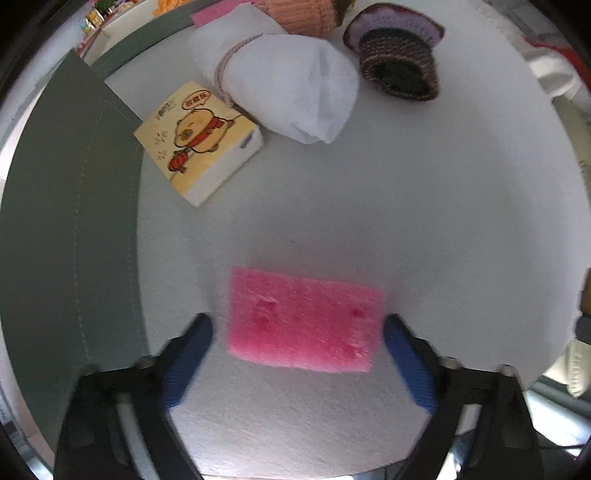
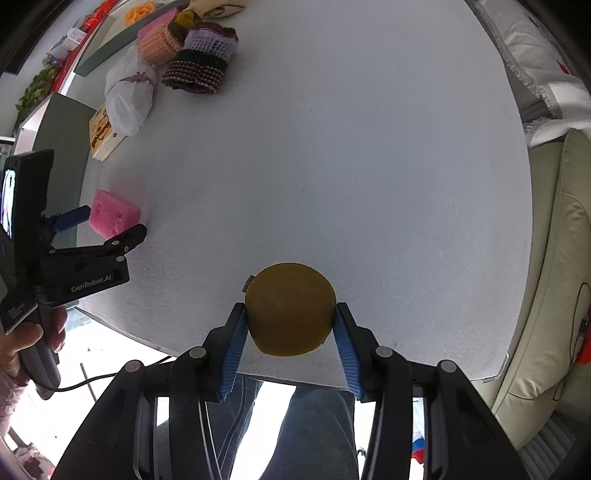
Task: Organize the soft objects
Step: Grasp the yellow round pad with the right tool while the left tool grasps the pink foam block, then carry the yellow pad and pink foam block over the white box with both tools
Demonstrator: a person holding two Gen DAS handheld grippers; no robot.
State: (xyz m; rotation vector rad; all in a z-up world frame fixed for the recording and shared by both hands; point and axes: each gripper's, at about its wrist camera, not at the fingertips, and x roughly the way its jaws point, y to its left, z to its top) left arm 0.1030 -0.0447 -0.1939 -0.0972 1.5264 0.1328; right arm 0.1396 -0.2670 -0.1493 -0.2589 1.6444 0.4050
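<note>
Left gripper (image 1: 297, 326) points down over the white felt table top (image 1: 424, 206), jaws spread — one blue pad on each short end of the pink sponge (image 1: 303, 321). Small gaps show between pads and sponge in the left wrist view; not gripping. The sponge lies flat on the felt.

Right gripper (image 2: 290, 325) is clamped on a mustard-yellow ball (image 2: 290, 310), both ribbed blue pads pressed against its sides, near the table's front edge. From this view the left gripper (image 2: 110, 225) sits at far left, straddling the pink sponge (image 2: 112, 216), with the person's hand (image 2: 26, 343) on its handle.

Far side of the table: cartoon tissue pack (image 1: 199, 142), touching it a white cloth bundle (image 1: 291, 85) tied with cord, then a dark crocheted piece (image 1: 399, 62) and an orange-pink knitted item (image 1: 299, 14).
</note>
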